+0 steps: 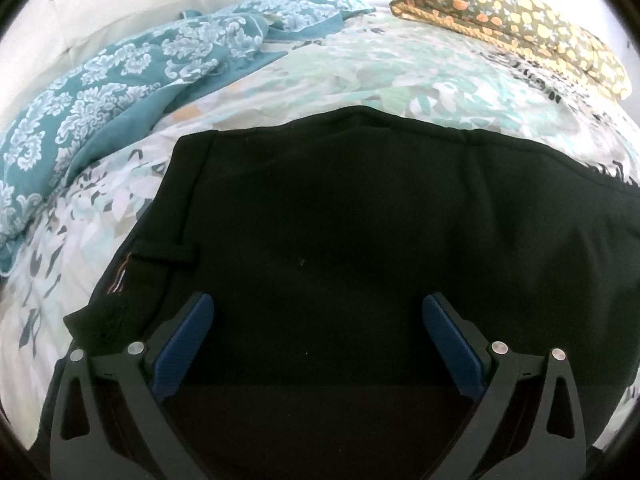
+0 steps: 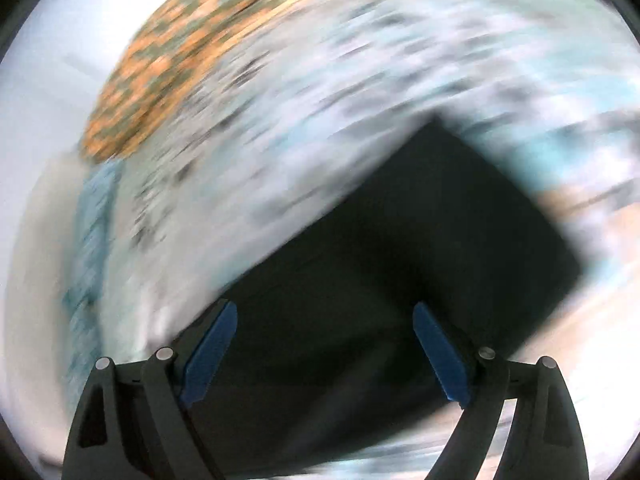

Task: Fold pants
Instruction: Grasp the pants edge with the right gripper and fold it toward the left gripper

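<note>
Both jaws spread wide, gripping nothing, over black pants (image 1: 360,220) folded flat, belt loop showing, on floral bedspread (image 1: 400,76)

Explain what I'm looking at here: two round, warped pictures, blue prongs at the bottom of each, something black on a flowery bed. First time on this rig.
There is no robot arm: a person holds a two-finger gripper in each hand, and each has a wide-angle camera looking along its fingers. The sharp picture comes from the left gripper, the smeared one from the right gripper, blurred by motion. The blue prongs are the fingers' pads. Both grippers stand open and hold nothing. The black pants, already folded into a block, lie on the floral bedspread. Farther back lie a teal patterned cloth and a folded orange-flowered cloth.
</note>
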### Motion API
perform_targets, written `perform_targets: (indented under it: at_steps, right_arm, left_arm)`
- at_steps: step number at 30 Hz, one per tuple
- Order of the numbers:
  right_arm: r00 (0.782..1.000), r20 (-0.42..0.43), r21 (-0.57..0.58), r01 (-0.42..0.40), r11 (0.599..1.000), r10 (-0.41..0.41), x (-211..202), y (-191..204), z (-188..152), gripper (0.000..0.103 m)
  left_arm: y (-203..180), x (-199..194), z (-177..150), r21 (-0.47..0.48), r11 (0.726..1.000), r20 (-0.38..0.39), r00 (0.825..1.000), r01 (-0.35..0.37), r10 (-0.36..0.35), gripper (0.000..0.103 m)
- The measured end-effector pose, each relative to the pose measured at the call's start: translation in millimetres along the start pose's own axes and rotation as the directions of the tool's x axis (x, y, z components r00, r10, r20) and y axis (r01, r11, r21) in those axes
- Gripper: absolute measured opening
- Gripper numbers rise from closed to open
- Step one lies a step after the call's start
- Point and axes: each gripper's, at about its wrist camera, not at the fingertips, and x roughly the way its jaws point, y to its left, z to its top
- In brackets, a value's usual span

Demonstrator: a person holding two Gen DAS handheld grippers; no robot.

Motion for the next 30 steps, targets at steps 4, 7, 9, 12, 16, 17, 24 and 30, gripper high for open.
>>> perform_targets:
  at_steps: [4,7,9,12,16,17,24,30]
  right_arm:
    - [0.983,0.089,-0.054,0.165,0.985,-0.16,-25,-21,31,0.095]
    - [0.986,0.061,-0.086,0.162,0.983,-0.157,-14,-27,46,0.096]
    - [0.989,0.033,-0.127,0.149,0.981,-0.146,0,-22,48,0.096]
    - [0.984,0.053,-0.223,0.179,0.958,-0.171,17,-3,41,0.096]
    - [0.996,0.04,-0.308,0.091,0.947,-0.083,25,16,34,0.057]
    - [0.997,0.018,-0.32,0.077,0.944,-0.075,26,19,32,0.02]
    - [0.987,0.159,-0.535,0.099,0.839,-0.016,-76,44,-39,0.011]
    - [0.972,0.217,-0.641,0.072,0.764,0.091,-195,51,-178,0.011]
  left_arm:
    - [-1,0,-1,0.001,1.0,0.004,1.0,-0.005,0.005,0.102]
    - [-1,1,-1,0.003,1.0,0.005,1.0,-0.009,0.009,0.102]
    - [-1,1,-1,0.004,1.0,0.006,1.0,-0.011,0.01,0.102]
    - [-1,1,-1,0.004,1.0,0.007,1.0,-0.011,0.011,0.102]
    - [-1,2,-1,0.006,1.0,0.008,1.0,-0.016,0.016,0.102]
    - [-2,2,-1,0.008,1.0,0.009,1.0,-0.021,0.021,0.102]
    - [-3,3,0,0.012,1.0,0.007,1.0,-0.029,0.029,0.102]
    - [-4,3,2,0.023,0.999,-0.002,0.999,-0.043,0.043,0.102]
